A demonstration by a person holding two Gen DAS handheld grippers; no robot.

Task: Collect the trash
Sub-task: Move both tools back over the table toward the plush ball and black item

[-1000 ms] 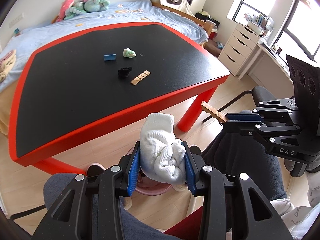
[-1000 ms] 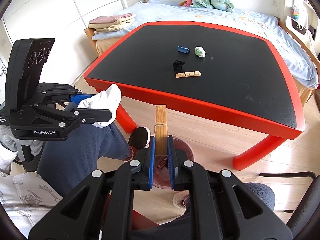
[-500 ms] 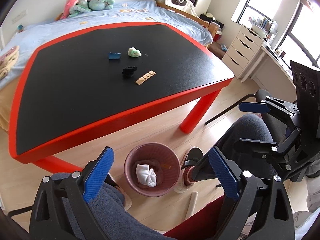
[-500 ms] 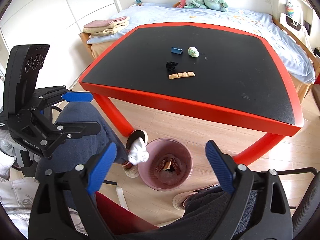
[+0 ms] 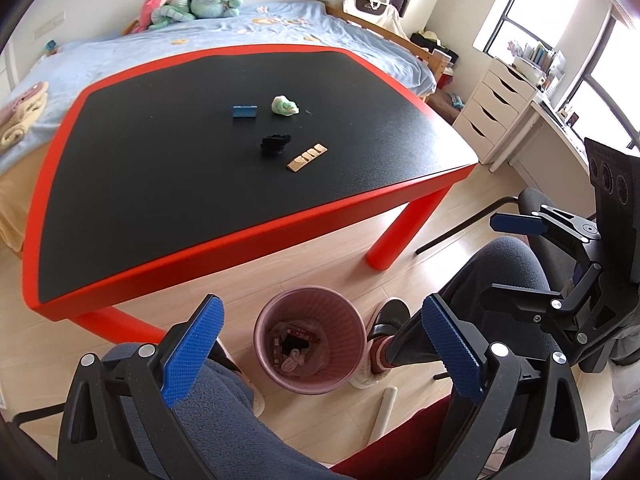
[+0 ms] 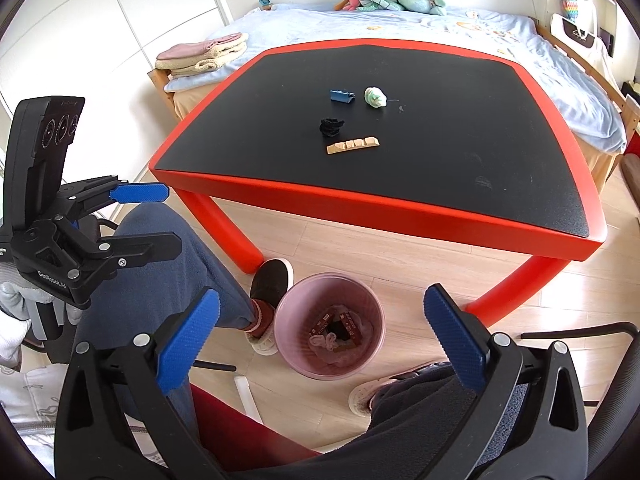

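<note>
A pink trash bin (image 5: 264,320) (image 6: 288,300) stands on the floor in front of the red-rimmed black table (image 5: 240,232) (image 6: 400,208); it holds wrappers and a white wad. On the table lie a blue block (image 5: 244,112) (image 6: 342,95), a pale green wad (image 5: 284,105) (image 6: 375,97), a black wad (image 5: 274,144) (image 6: 331,127) and a tan wooden strip (image 5: 307,157) (image 6: 353,146). My left gripper (image 5: 320,356) is open and empty above the bin. My right gripper (image 6: 320,344) is open and empty above the bin; it also shows in the left wrist view (image 5: 520,256).
The person's legs and shoes (image 6: 269,282) flank the bin. A white tube (image 5: 383,410) lies on the floor. A bed (image 5: 200,36) with plush toys stands behind the table, a white drawer unit (image 5: 492,112) at the right.
Both grippers opened: the white wad left my left gripper and the wooden clothespin left my right one, and both now lie in the bin. Both grippers rose a little.
</note>
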